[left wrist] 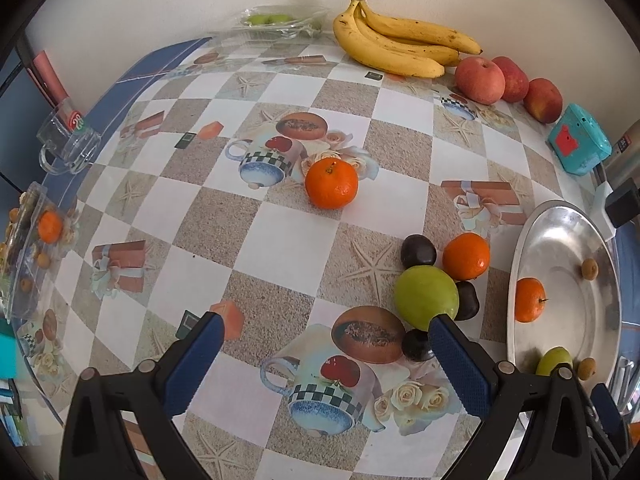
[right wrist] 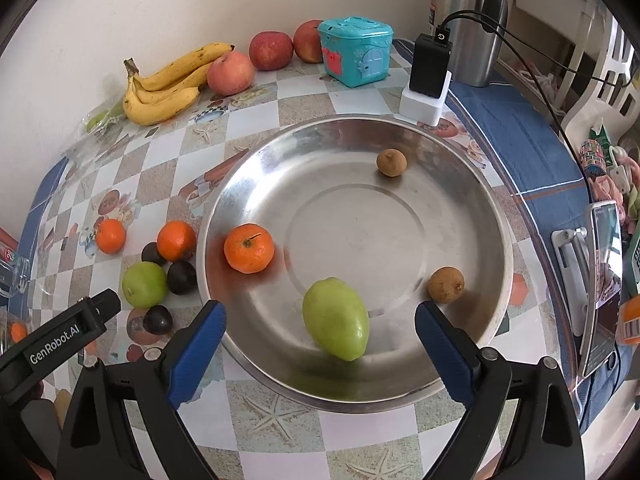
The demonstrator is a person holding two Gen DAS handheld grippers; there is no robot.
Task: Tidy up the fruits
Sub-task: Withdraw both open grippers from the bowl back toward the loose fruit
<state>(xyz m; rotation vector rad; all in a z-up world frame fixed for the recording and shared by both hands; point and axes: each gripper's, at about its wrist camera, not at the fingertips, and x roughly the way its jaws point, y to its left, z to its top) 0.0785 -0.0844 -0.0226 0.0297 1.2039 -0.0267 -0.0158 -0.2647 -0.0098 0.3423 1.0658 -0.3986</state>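
Note:
My left gripper (left wrist: 326,322) hangs open over the patterned tablecloth with nothing between its blue pads. Just past its right finger lie a green fruit (left wrist: 426,298), an orange (left wrist: 466,256) and three dark plums (left wrist: 418,251). Another orange (left wrist: 331,184) sits alone farther out. My right gripper (right wrist: 320,314) is open above the near rim of the steel plate (right wrist: 360,232). A green fruit (right wrist: 336,320) lies in the plate between its fingers, untouched by the pads. The plate also holds an orange (right wrist: 249,248) and two small brown fruits (right wrist: 391,162).
Bananas (left wrist: 396,46) and three red apples (left wrist: 479,80) line the wall. A teal toy box (right wrist: 355,50), a black charger (right wrist: 430,64) and a steel flask (right wrist: 468,20) stand behind the plate. A glass mug (left wrist: 68,142) sits at the left edge, a phone on a stand (right wrist: 600,280) at the right.

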